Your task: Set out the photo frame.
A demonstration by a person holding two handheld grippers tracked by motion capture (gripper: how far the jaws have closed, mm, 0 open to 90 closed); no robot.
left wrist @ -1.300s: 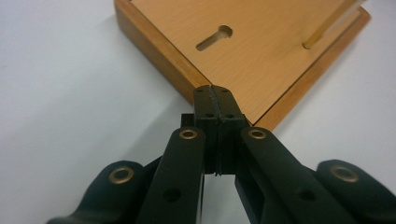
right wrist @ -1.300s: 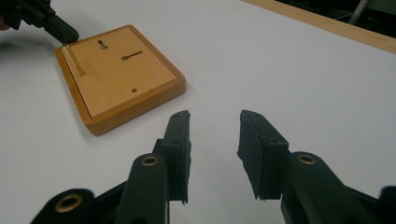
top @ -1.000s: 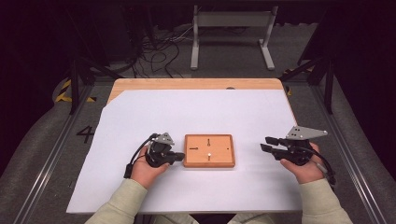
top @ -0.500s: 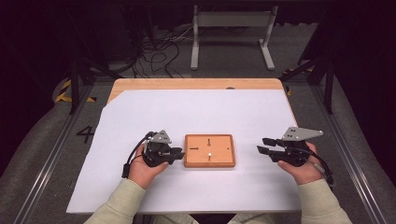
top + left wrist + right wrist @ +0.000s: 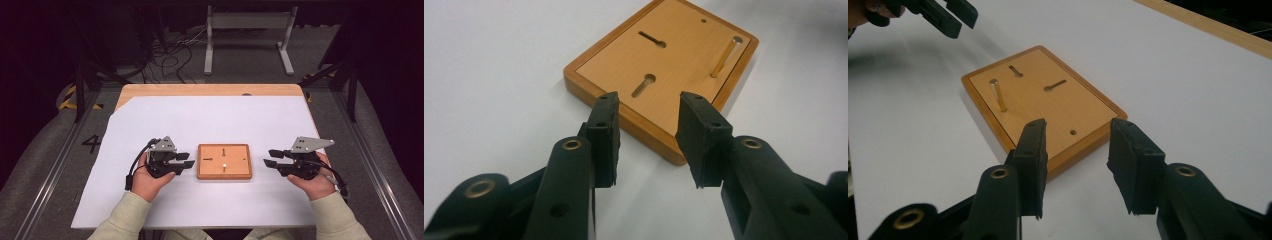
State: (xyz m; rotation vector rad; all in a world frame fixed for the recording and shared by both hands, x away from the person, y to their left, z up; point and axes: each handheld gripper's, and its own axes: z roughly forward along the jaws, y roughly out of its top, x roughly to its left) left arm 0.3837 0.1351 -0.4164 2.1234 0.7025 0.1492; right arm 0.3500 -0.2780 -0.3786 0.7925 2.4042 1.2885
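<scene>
A small wooden board (image 5: 224,161) lies flat on the white sheet between my two grippers. It has two keyhole slots (image 5: 644,85) and a brass pin (image 5: 724,57) standing upright near one corner. My left gripper (image 5: 189,160) sits just left of the board, pointing at its edge. Its jaws have just been opening and stand open with nothing between them (image 5: 649,102). My right gripper (image 5: 269,157) is a short way off the board's right edge, open and empty (image 5: 1078,127). The right gripper view shows the pin (image 5: 998,95) and the left gripper (image 5: 955,15) beyond the board (image 5: 1048,105).
The white sheet (image 5: 220,120) covers most of a wooden table, whose far edge (image 5: 210,90) shows. A metal stand (image 5: 247,20) and floor cables (image 5: 165,50) lie beyond the table. Bare sheet surrounds the board.
The left gripper's jaws have gone from shut to open, and that hand has lifted slightly. The right gripper has slid left, closer to the board's right edge.
</scene>
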